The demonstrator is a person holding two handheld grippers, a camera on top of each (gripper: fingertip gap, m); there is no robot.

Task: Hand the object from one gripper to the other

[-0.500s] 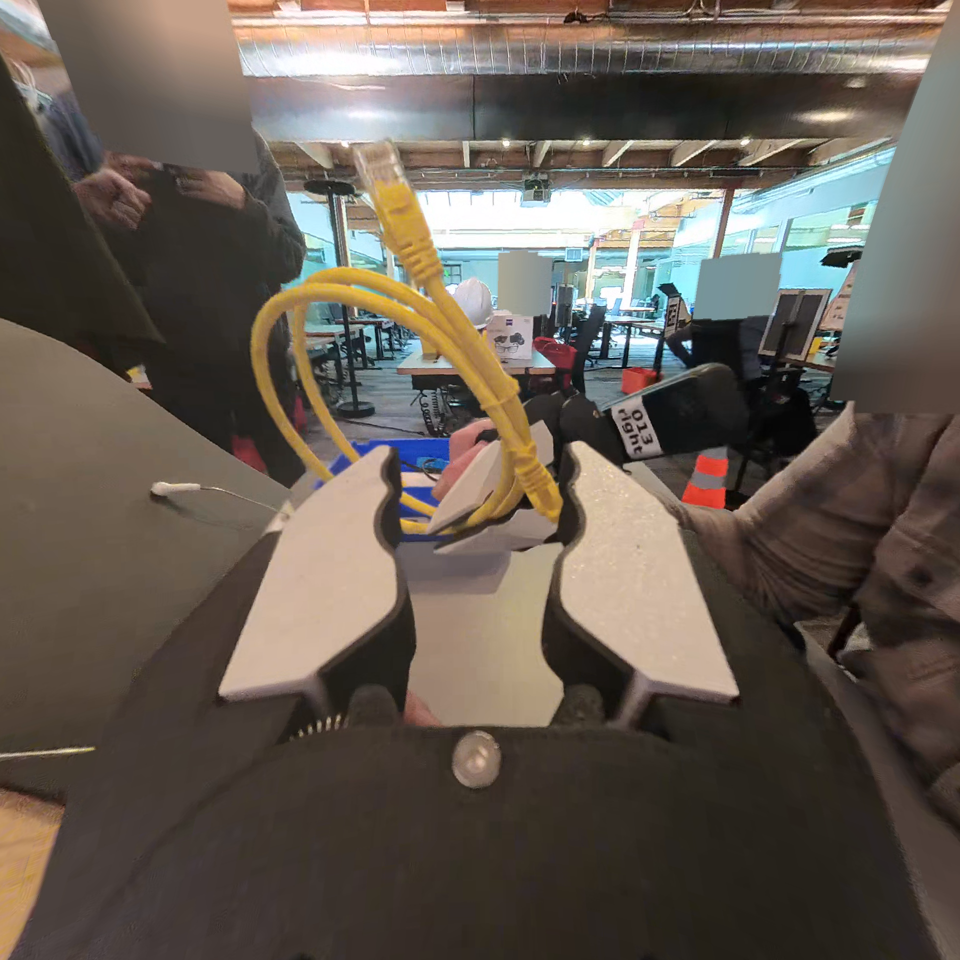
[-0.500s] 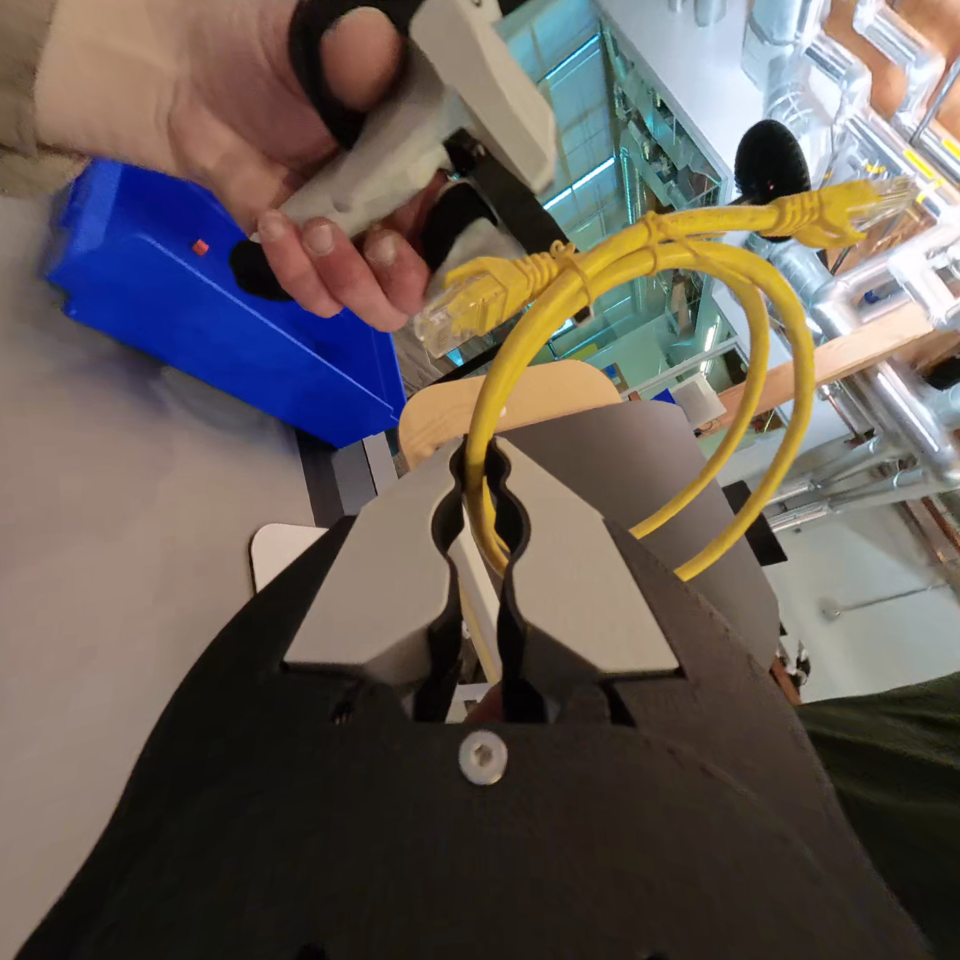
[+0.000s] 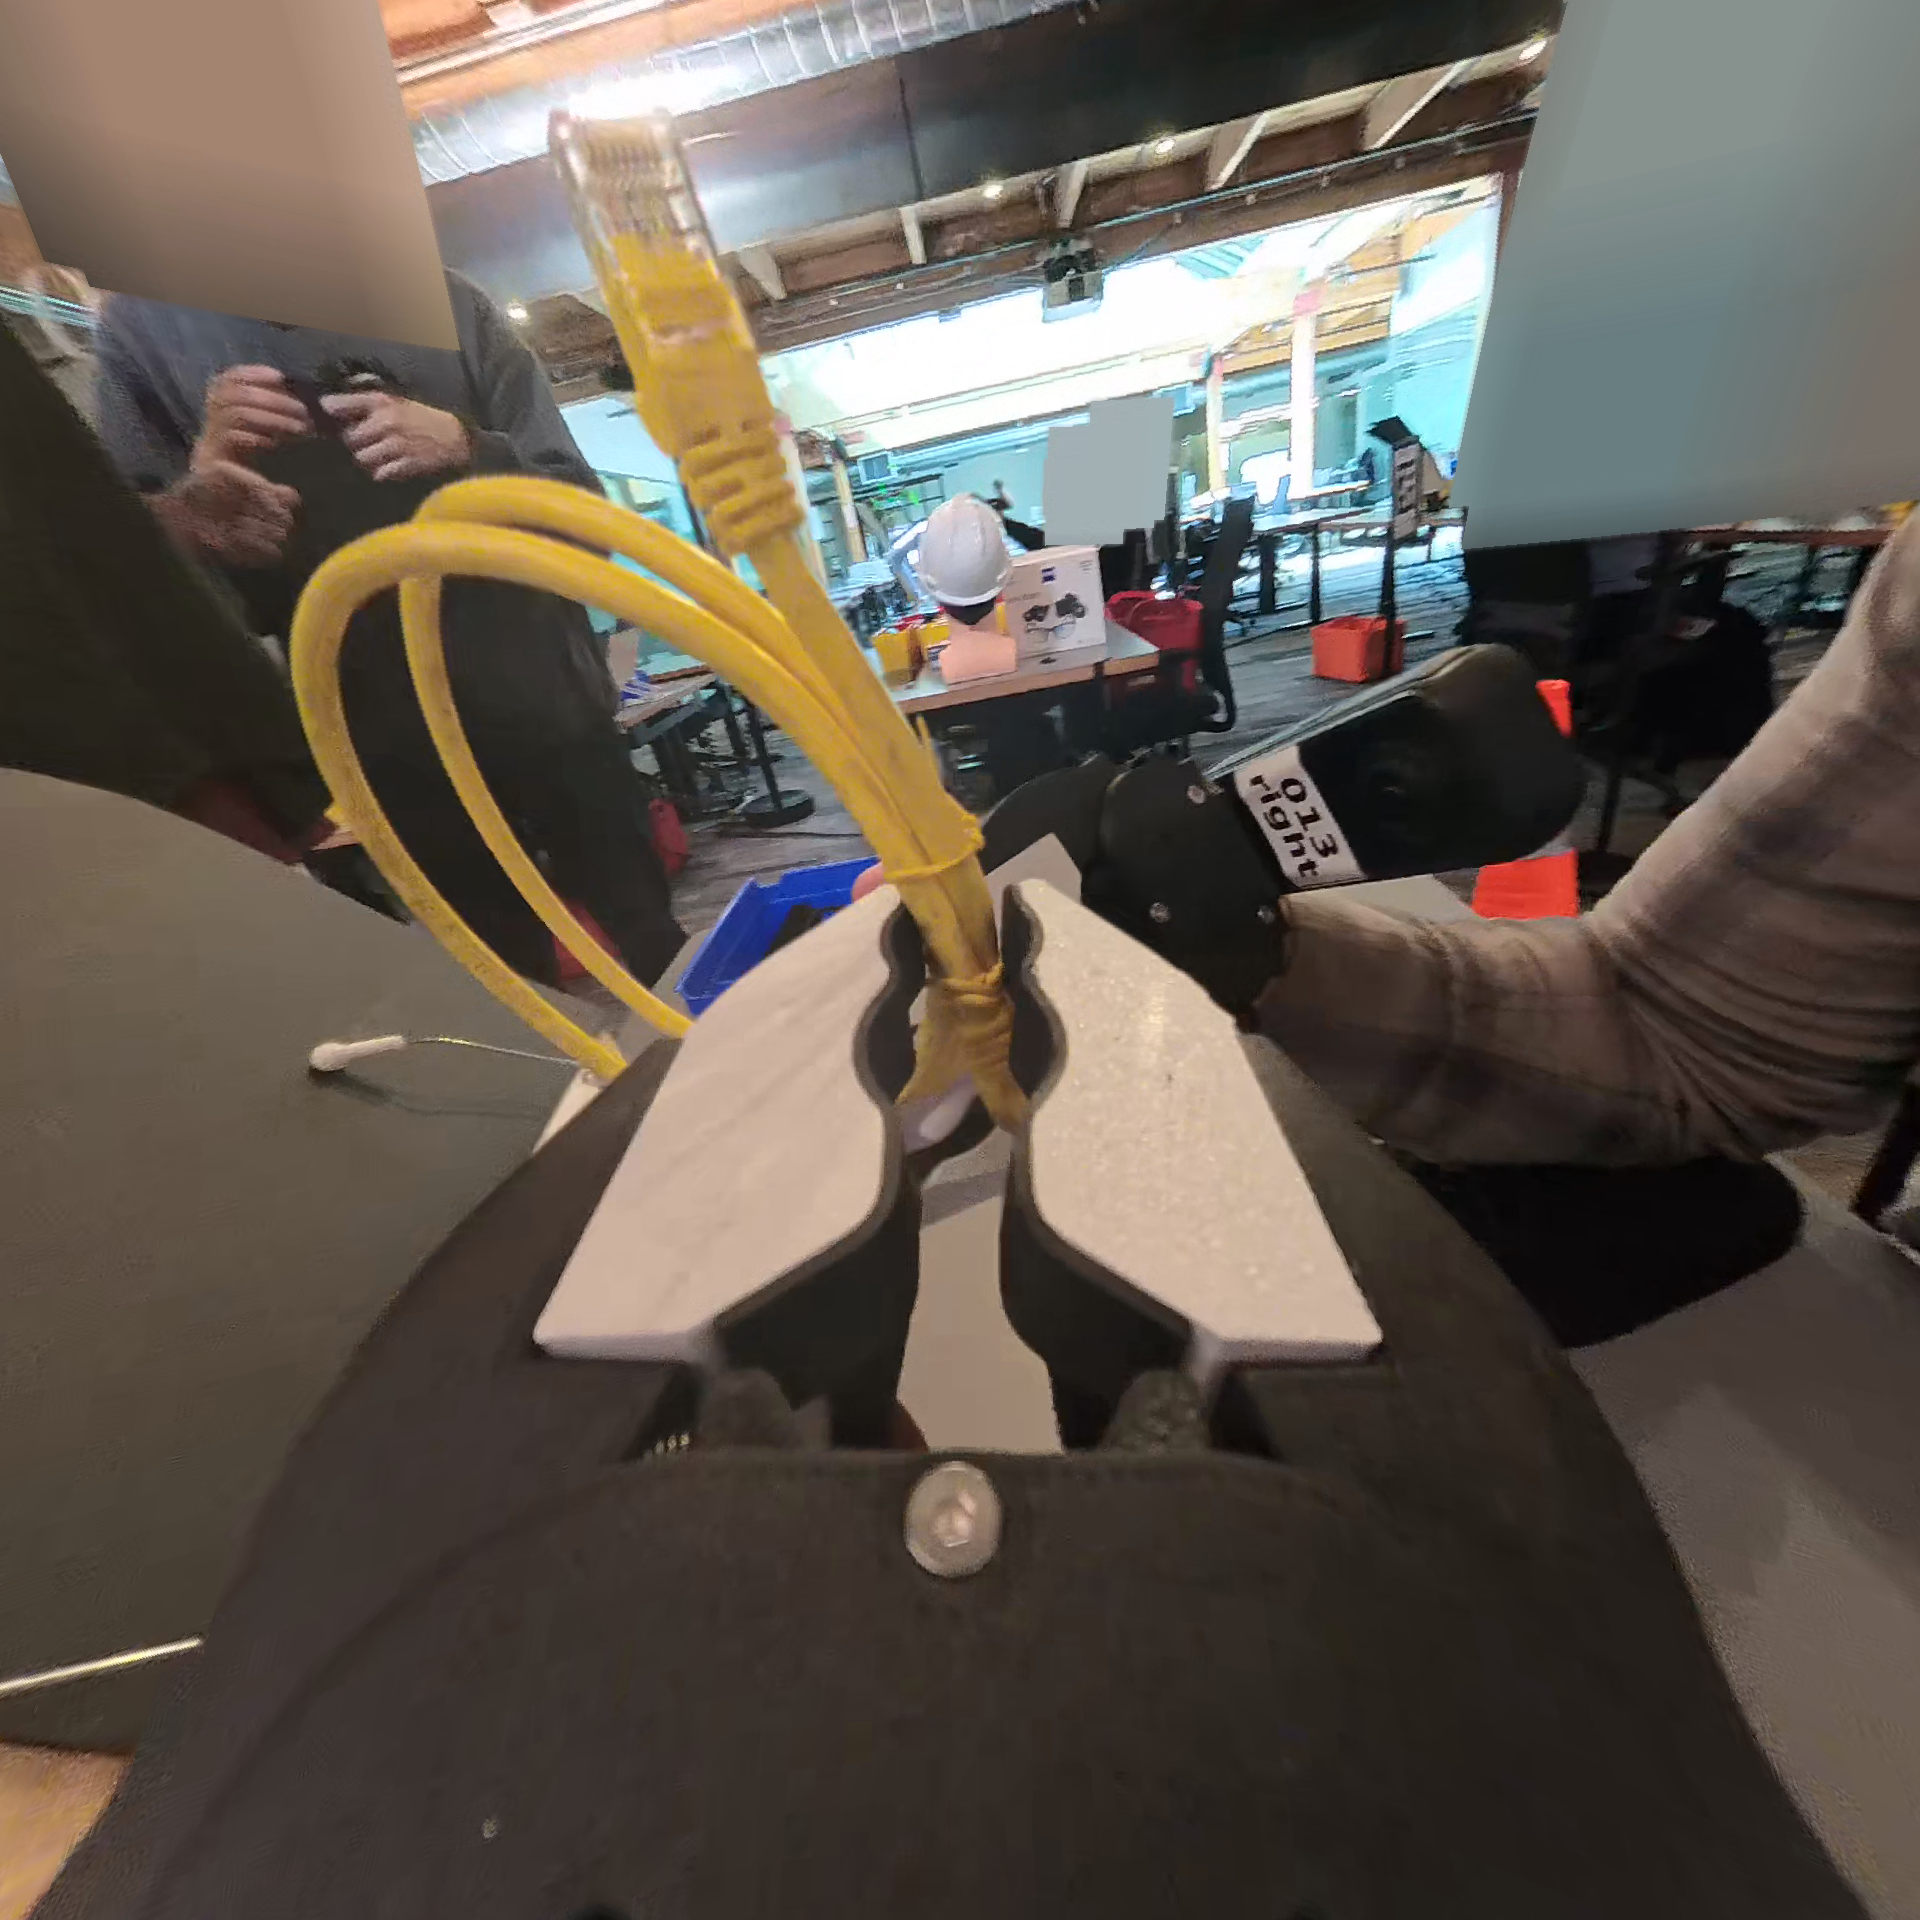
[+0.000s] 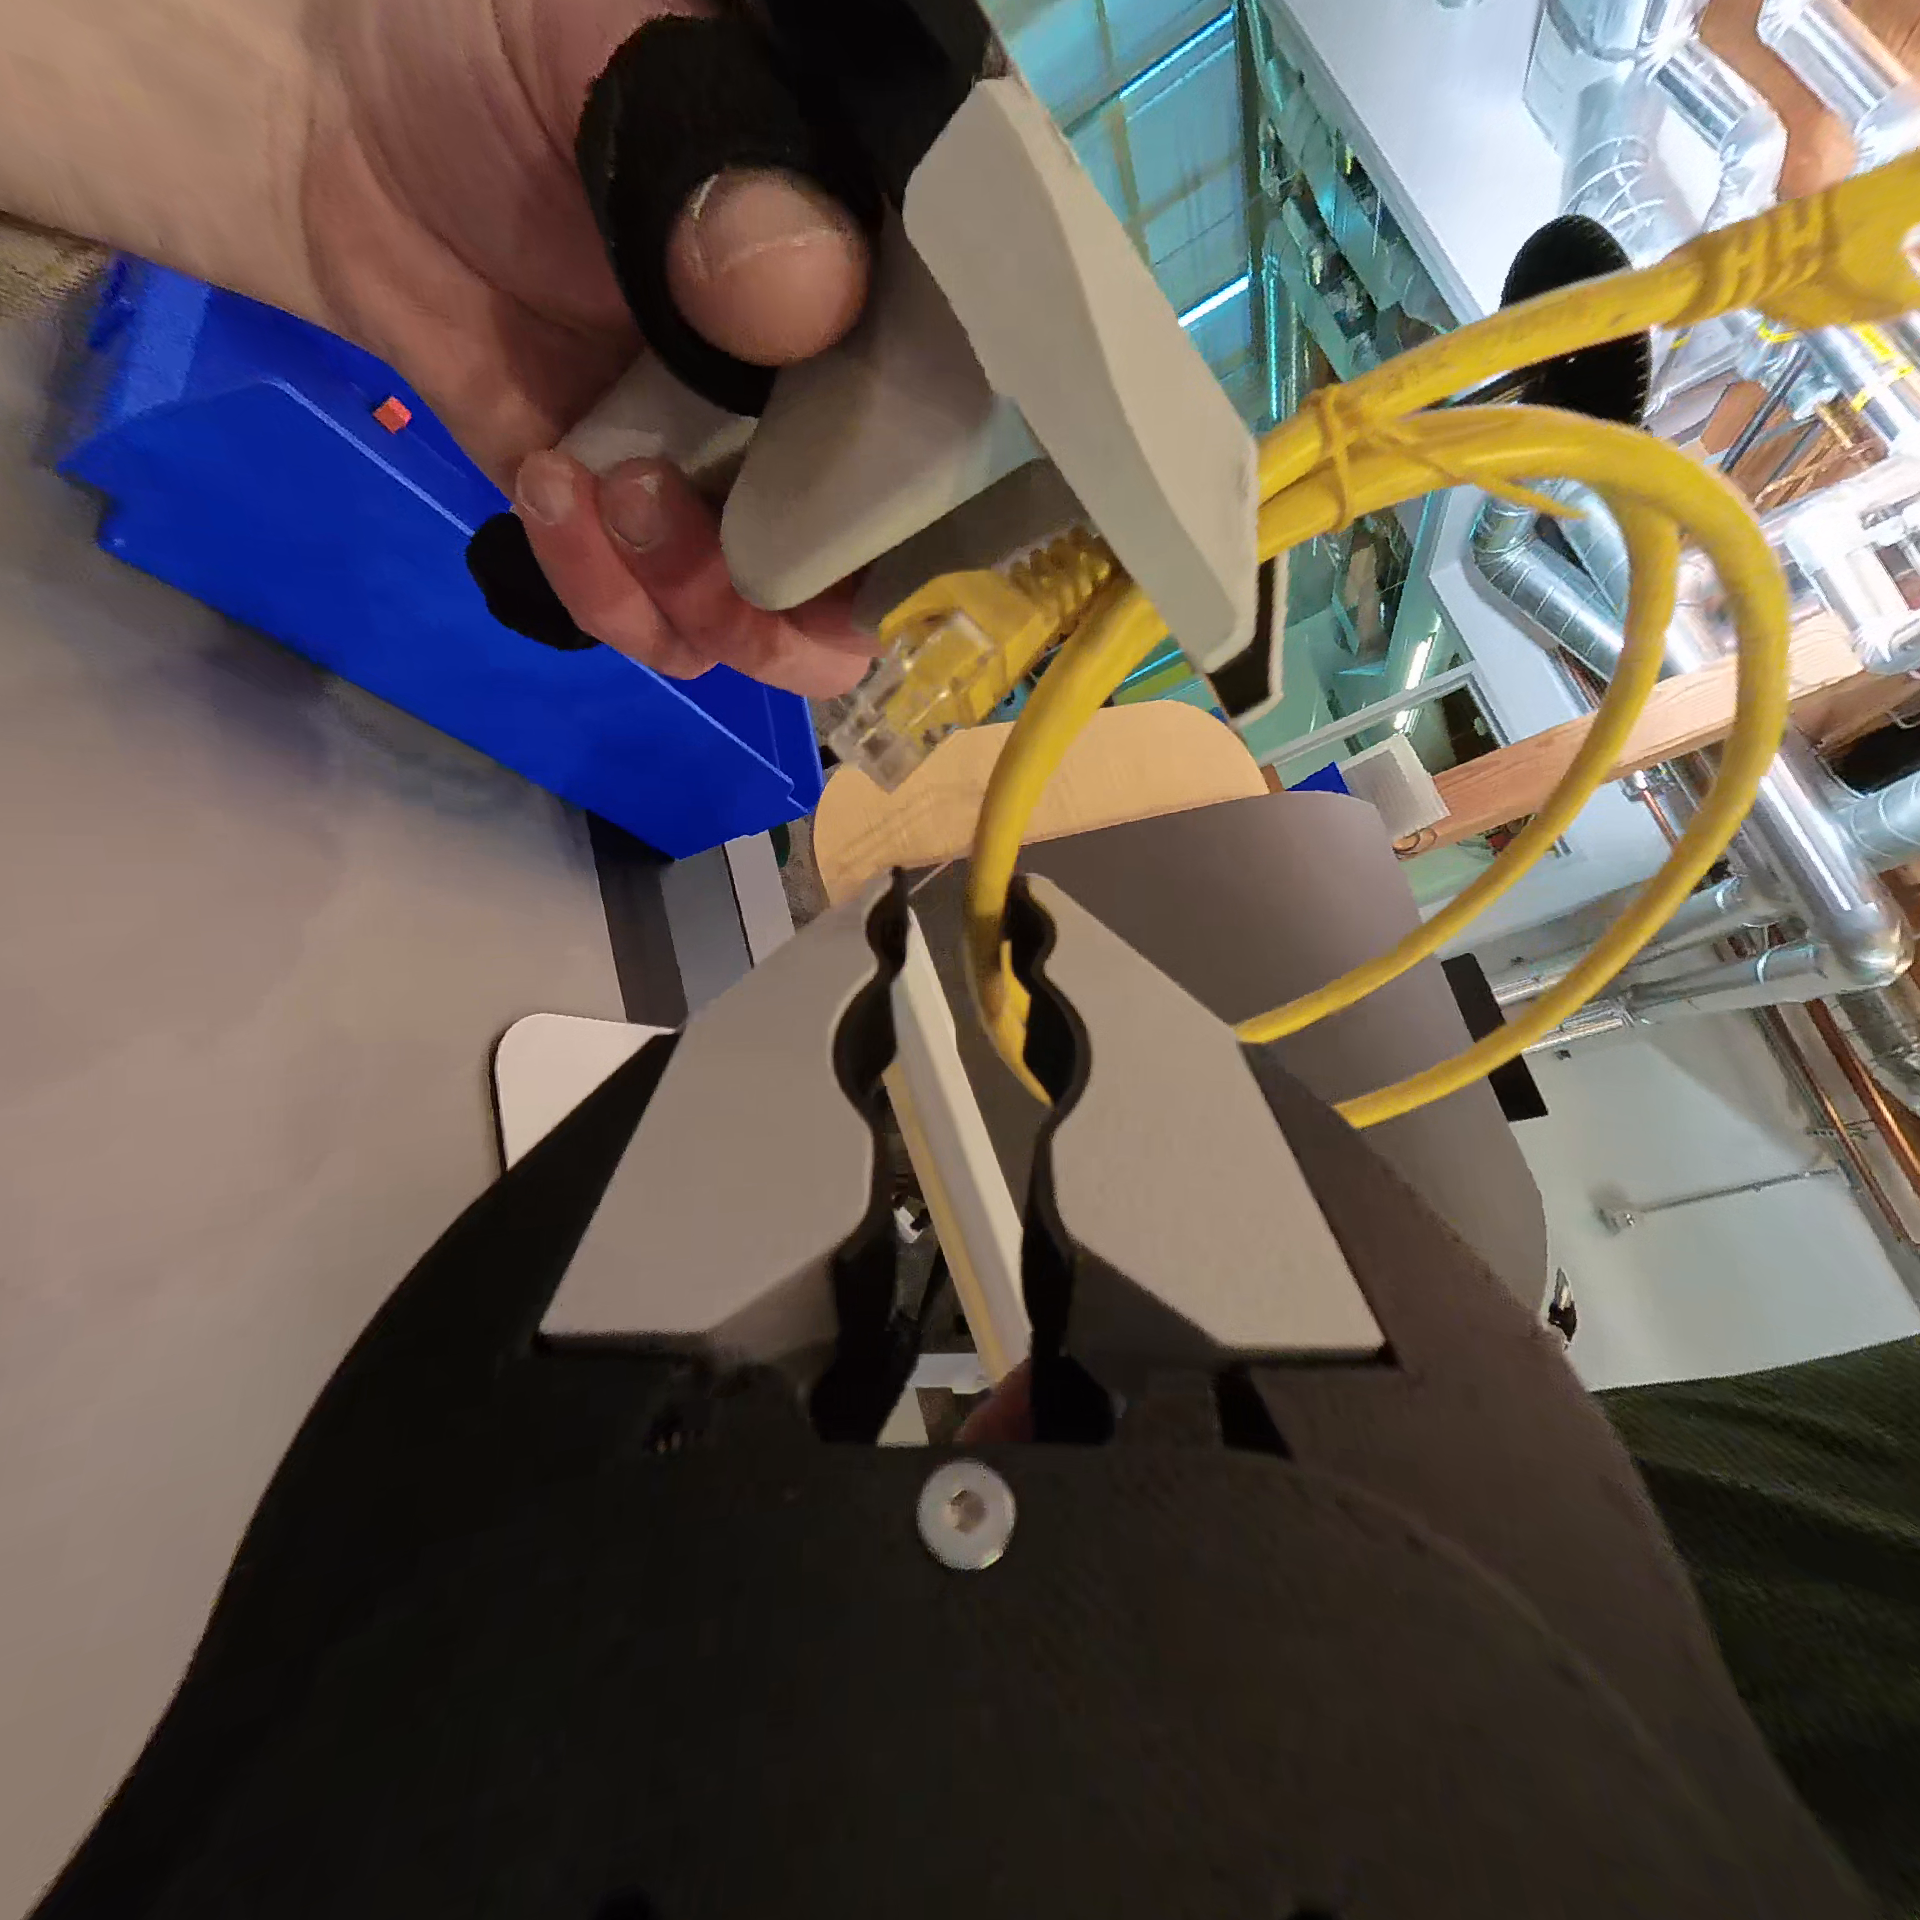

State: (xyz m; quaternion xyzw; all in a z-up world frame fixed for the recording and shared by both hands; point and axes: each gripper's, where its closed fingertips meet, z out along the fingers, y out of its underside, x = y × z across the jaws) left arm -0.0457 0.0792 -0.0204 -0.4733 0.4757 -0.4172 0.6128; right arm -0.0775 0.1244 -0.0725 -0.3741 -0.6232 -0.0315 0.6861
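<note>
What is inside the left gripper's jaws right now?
The tied part of the coiled yellow network cable, clamped between the left gripper's grey fingers. Its clear plug stands above. The cable's end beneath the fingers is covered.

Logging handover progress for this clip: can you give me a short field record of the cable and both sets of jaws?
object: yellow network cable, coiled and tied, held in the air
left gripper: jaws shut on the cable's tied part
right gripper: jaws slightly apart, one cable strand between them, seemingly loose
handover stage: left appears to have the grip; right not yet clear of the cable
behind: blue bin
</note>
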